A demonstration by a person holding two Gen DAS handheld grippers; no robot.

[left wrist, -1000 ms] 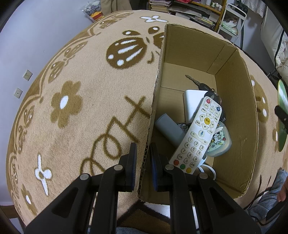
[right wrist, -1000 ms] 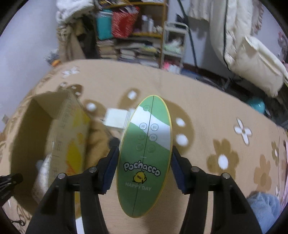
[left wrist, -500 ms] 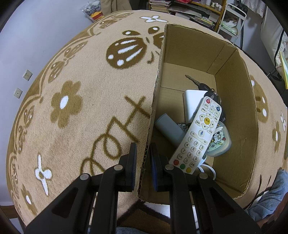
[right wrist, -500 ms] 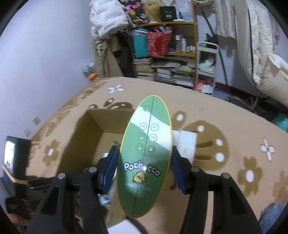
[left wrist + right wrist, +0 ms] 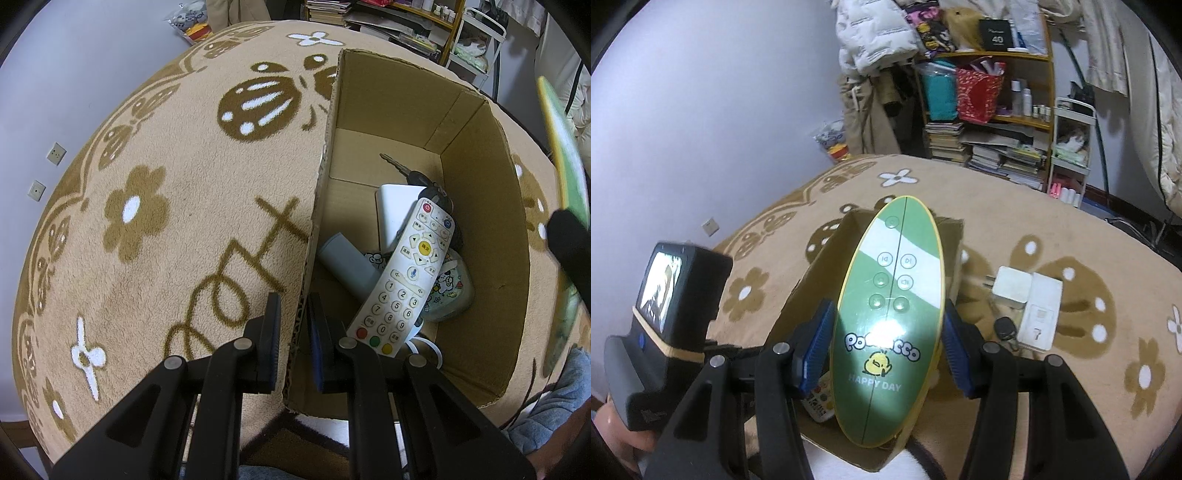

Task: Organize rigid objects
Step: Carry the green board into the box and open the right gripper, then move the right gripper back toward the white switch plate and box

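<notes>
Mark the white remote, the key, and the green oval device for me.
white remote (image 5: pixel 410 275), left wrist view, on its keypad.
key (image 5: pixel 392 163), left wrist view, on its metal blade.
green oval device (image 5: pixel 890 317), right wrist view, on its face.

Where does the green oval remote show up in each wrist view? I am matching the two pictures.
Left wrist view: green oval remote, seen edge-on as a thin strip at the far right edge.
Right wrist view: green oval remote, centre, face-on, clamped between the right tool's pads.
Shared landmark: the cardboard box.
</notes>
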